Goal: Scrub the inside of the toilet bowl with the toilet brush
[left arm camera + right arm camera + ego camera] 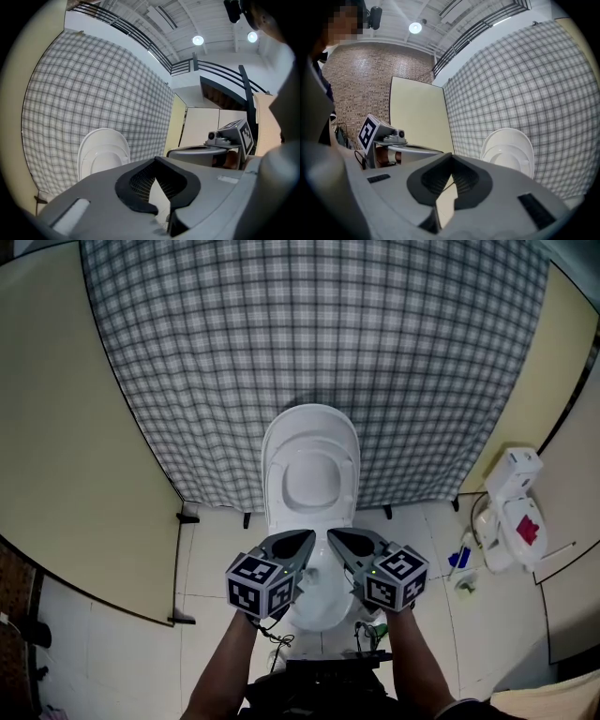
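Note:
A white toilet (310, 457) stands against the checked wall with its lid raised. My two grippers partly hide the bowl (317, 607) below the lid. My left gripper (309, 535) and right gripper (332, 534) hover side by side over the bowl. They point toward the lid, shut, with nothing held. The left gripper view shows the lid (103, 153) beyond the closed left gripper (157, 161). In the right gripper view the lid (509, 149) stands beyond the closed right gripper (451, 157). No brush is in either grip.
Checked wall (309, 324) behind the toilet, cream panels (66, 427) on both sides. On the tiled floor at right stands a white object with a red label (514, 514). A small blue and white thing (460, 560) lies beside it. Cables (279, 645) hang below my hands.

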Motion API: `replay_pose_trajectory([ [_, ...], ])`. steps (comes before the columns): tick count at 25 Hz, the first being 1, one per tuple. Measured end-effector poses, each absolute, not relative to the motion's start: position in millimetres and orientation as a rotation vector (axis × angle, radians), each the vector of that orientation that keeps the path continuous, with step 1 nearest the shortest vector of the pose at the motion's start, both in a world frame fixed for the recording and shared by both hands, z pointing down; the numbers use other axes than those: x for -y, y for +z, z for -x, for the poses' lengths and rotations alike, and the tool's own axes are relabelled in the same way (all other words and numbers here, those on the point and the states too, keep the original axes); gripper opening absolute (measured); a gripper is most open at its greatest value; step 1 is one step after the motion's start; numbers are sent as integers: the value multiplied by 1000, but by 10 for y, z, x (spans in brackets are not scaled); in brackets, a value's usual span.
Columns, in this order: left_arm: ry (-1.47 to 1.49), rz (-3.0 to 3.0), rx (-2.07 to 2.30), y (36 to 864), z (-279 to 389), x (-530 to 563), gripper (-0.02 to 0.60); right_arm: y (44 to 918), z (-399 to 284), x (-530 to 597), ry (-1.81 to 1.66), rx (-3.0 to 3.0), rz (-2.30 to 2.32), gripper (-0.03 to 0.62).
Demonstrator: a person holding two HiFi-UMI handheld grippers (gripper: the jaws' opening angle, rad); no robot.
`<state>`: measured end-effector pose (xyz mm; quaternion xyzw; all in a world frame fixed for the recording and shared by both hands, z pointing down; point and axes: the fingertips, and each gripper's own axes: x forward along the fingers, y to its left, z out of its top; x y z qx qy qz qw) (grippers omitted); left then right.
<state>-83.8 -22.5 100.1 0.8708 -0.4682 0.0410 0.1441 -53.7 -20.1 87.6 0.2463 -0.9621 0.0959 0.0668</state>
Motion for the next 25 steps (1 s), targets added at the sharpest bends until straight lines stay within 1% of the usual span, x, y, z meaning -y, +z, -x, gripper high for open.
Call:
replay_pose_trajectory([
  [11, 126, -2537, 1344, 902, 749, 194, 8, 830, 446, 146, 267, 2891, -763, 9],
  [18, 130, -2543, 1353, 852, 875, 174, 8, 788, 587, 123, 239, 2881, -756, 9],
  [25, 140, -2551, 1363, 912, 657, 214, 8, 848, 385, 161, 226, 2885, -749, 9],
])
